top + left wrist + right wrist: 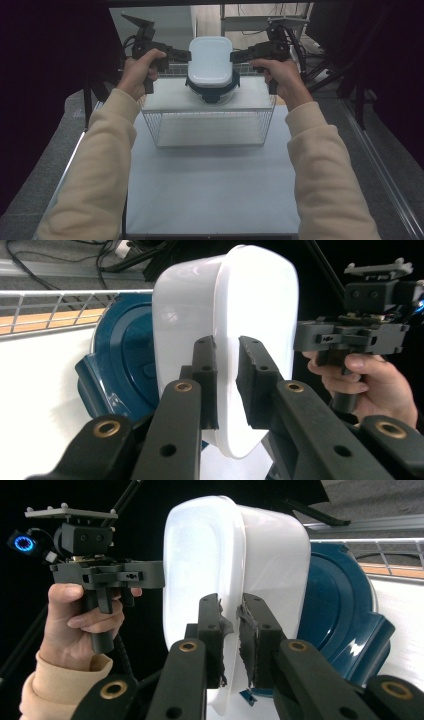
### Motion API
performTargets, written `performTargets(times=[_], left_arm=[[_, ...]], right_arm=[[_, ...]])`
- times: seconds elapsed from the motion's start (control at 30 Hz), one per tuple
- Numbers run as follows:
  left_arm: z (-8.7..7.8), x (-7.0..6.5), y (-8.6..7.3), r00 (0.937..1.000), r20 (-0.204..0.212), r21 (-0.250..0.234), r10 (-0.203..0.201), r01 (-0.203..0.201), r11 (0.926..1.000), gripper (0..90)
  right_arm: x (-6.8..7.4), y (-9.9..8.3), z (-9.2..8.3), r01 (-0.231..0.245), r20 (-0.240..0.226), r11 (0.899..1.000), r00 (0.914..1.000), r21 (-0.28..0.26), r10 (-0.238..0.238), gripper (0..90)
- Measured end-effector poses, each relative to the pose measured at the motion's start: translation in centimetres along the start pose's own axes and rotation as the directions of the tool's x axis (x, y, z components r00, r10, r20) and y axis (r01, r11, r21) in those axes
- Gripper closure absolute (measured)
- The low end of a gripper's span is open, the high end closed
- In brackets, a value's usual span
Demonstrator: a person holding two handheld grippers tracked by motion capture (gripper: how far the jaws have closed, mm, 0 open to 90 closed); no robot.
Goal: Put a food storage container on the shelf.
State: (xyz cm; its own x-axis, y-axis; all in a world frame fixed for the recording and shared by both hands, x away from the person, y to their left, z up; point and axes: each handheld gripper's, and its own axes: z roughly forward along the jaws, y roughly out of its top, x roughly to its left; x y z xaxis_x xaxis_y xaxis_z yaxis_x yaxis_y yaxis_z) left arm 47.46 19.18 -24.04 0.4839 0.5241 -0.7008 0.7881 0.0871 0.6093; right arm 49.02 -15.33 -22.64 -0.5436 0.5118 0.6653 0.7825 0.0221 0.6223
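The white container (210, 61) was held in the air at about 12 o'clock of the table (210, 190), just above the white shelf board (170, 97) that was laid on top of the wire basket (207, 127). It was gripped from two opposite sides: the left gripper (187, 54) was closed on its rim at 9 o'clock, and the right gripper (233, 56) was closed on the rim at 3 o'clock. In the left gripper view the thin lip of the white container (250, 315) was pinched between the two black pads (206, 370), and the same narrow pinch on the lip was seen in the right gripper view, where the pads (210, 630) pressed on the edge of the white container (200, 555). The grip from both sides was probably chosen because the container was wide and smooth, so it was kept level and could not swing. Directly under it, the dark blue lid (212, 90) was lying on the shelf board, partly covered by the container; it could not be told whether the two were touching. The container seemed to be brought over the lid in order to be set down on it, or lifted away from it.
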Motion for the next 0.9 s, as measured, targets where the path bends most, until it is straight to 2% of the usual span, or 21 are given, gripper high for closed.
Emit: performTargets(times=[0.1, 0.17, 0.2, 0.4, 0.57, 0.73, 0.9], left_arm=[[0.6, 1.0, 0.5, 0.9981, 0.028, -0.010, -0.055, 0.056, 0.9984, 78.3], [0.7, 1.3, 0.6, 0.9972, 0.033, -0.013, -0.068, 0.068, 0.9976, 78.0], [1.0, 1.6, 0.8, 0.9954, 0.038, -0.020, -0.088, 0.089, 0.9958, 77.8], [1.5, 2.3, 1.0, 0.9914, 0.054, -0.032, -0.119, 0.121, 0.9922, 77.3], [2.0, 2.8, 1.0, 0.9898, 0.051, -0.051, -0.133, 0.136, 0.9895, 75.8], [2.3, 3.4, 0.8, 0.9851, 0.066, -0.062, -0.159, 0.163, 0.9846, 74.7], [2.3, 3.4, 0.7, 0.9856, 0.065, -0.066, -0.156, 0.160, 0.9848, 74.3]], right_arm=[[-1.2, 0.6, 0.4, -0.053, -0.026, 0.999, 0.9983, 0.004, 0.053, 76.7], [-1.8, 0.8, 0.6, -0.082, -0.041, 0.997, 0.9958, 0.002, 0.082, 75.8], [-2.1, 0.9, 0.7, -0.095, -0.045, 0.995, 0.9944, 0.002, 0.095, 75.4], [-2.9, 1.1, 0.9, -0.144, -0.057, 0.990, 0.9880, 0.004, 0.144, 73.7], [-3.2, 1.2, 1.3, -0.168, -0.039, 0.986, 0.9849, 0.003, 0.168, 70.9], [-4.0, 1.1, 1.7, -0.210, -0.048, 0.978, 0.9765, 0.000, 0.210, 68.4], [-4.0, 1.2, 1.8, -0.210, -0.049, 0.978, 0.9765, -0.002, 0.210, 68.2]])
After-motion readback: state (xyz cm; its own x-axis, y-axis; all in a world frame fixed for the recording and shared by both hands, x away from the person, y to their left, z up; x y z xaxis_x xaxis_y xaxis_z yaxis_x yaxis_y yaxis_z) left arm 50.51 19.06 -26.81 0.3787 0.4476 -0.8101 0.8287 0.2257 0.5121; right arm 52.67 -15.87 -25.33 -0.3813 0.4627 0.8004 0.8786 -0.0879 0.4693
